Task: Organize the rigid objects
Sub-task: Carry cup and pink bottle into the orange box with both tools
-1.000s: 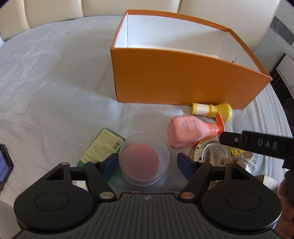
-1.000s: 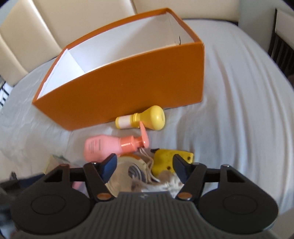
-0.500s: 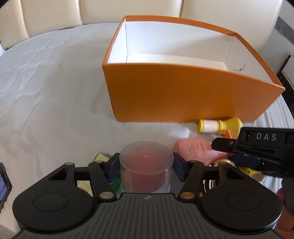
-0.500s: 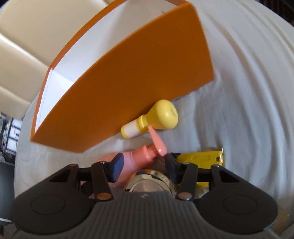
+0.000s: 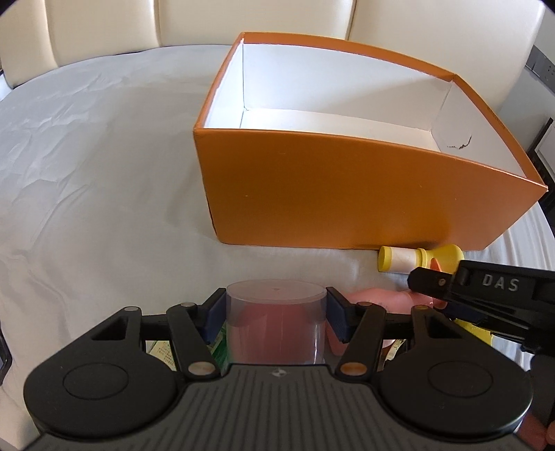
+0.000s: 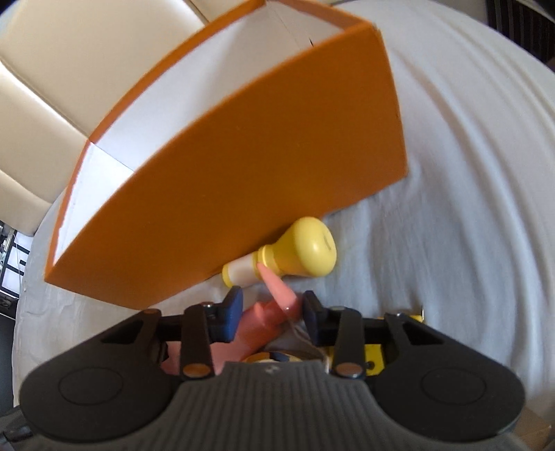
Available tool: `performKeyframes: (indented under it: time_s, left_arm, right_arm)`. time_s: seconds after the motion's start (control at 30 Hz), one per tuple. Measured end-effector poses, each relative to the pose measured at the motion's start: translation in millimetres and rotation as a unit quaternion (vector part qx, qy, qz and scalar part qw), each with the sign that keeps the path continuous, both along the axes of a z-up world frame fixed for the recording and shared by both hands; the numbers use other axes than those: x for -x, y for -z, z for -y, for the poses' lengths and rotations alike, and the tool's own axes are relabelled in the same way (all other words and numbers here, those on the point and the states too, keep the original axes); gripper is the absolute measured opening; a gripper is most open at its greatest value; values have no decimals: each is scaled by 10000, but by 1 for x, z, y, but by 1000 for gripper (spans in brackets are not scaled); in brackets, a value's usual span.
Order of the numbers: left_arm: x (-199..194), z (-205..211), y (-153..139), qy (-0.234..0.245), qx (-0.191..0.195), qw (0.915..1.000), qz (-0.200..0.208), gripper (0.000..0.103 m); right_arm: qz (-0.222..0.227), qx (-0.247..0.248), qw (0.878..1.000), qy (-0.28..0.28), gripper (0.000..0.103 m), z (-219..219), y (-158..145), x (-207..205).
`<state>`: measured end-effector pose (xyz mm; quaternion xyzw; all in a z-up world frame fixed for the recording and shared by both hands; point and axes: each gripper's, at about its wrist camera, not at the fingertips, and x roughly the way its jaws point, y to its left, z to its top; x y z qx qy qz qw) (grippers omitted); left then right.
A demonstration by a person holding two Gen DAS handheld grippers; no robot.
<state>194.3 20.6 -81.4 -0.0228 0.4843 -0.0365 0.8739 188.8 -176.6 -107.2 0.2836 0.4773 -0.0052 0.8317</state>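
My left gripper [image 5: 275,314] is shut on a clear plastic cup [image 5: 275,326] with pink contents, held above the table in front of the orange box [image 5: 347,194], whose white inside shows nothing in it. My right gripper [image 6: 272,310] straddles the neck of a pink pump bottle [image 6: 263,321]; its blue pads [image 6: 230,314] stand close on both sides, touching or not I cannot tell. The right gripper also shows in the left wrist view [image 5: 451,291]. A yellow bottle [image 6: 298,256] lies against the box's front wall.
A grey cloth [image 5: 86,173] covers the table. A green packet [image 5: 218,350] lies under the cup. A yellow object [image 6: 374,347] and a round shiny lid [image 6: 274,357] lie under the right gripper. Cream chairs [image 5: 104,31] stand behind the table.
My left gripper closed on the cup and lifted it toward the box. My right gripper dropped and moved forward over the pink bottle, its jaws narrowing around the neck.
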Motion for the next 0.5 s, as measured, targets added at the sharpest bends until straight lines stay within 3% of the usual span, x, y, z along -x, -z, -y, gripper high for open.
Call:
performKeyframes:
  time_s: [0.2, 0.5]
  left_arm:
    - [4, -1, -2, 10, 2, 10000, 50, 68]
    - [15, -4, -9, 24, 18, 9999, 115, 68]
  right_arm:
    - [345, 69, 9993, -131, 27, -3, -14, 16]
    - [892, 635, 9922, -592, 28, -19, -41, 35]
